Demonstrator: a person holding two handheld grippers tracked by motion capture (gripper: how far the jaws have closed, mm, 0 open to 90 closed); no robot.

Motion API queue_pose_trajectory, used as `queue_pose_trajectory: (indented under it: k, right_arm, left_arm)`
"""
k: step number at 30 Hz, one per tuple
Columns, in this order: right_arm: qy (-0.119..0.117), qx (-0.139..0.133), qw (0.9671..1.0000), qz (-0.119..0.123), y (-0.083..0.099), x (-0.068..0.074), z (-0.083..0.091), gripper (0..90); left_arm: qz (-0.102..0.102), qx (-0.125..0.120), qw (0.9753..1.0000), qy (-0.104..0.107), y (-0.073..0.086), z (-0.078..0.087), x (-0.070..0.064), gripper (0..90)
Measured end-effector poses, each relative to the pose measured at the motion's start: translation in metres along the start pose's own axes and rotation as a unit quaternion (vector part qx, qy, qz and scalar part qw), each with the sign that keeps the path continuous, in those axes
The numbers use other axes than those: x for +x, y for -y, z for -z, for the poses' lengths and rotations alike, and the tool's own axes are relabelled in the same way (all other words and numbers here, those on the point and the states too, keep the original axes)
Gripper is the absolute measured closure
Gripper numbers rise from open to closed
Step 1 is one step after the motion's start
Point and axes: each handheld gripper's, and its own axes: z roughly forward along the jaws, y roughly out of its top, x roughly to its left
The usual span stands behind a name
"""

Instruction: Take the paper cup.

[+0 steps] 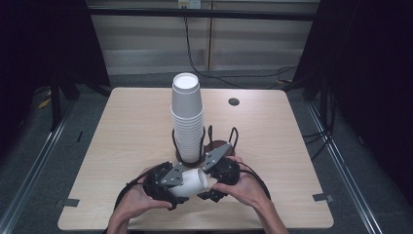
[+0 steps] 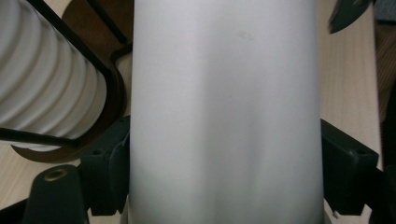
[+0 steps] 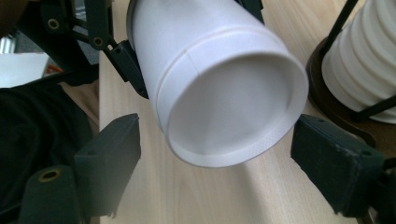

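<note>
- The white paper cup (image 1: 191, 183) lies on its side, held just above the table (image 1: 122, 146), near the person.
- The left gripper (image 1: 163, 183) squeezes it tight on both sides.
- The right gripper (image 3: 215, 154) is wide apart at the cup's bottom end, not touching.
- Behind stands the tall cup stack (image 1: 187, 117) in its wire holder (image 1: 207, 144).
- Next, I think, the right one must close gently.

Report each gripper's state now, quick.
Left gripper: shut on the white paper cup, jaws pressed against its sides.
Right gripper: open, jaws apart on either side of the cup's base, not touching it.
</note>
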Motion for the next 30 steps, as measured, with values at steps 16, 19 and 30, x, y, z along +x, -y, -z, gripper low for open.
queue_pose_trajectory:
  k: [16,19,30]
  right_arm:
    - [-0.039,0.048,0.9980,0.009,-0.011,-0.003,-0.012,20.9]
    - [-0.043,0.055,0.9975,0.010,-0.012,-0.003,-0.012,21.0]
    - [-0.065,0.052,0.9964,0.019,-0.014,-0.003,-0.018,21.2]
  left_arm:
    - [-0.011,0.008,0.9997,0.021,-0.002,-0.002,-0.003,18.7]
    - [-0.009,0.007,0.9996,0.025,-0.002,-0.003,-0.003,18.7]
    - [-0.014,0.002,0.9992,0.037,-0.005,-0.005,-0.006,18.7]
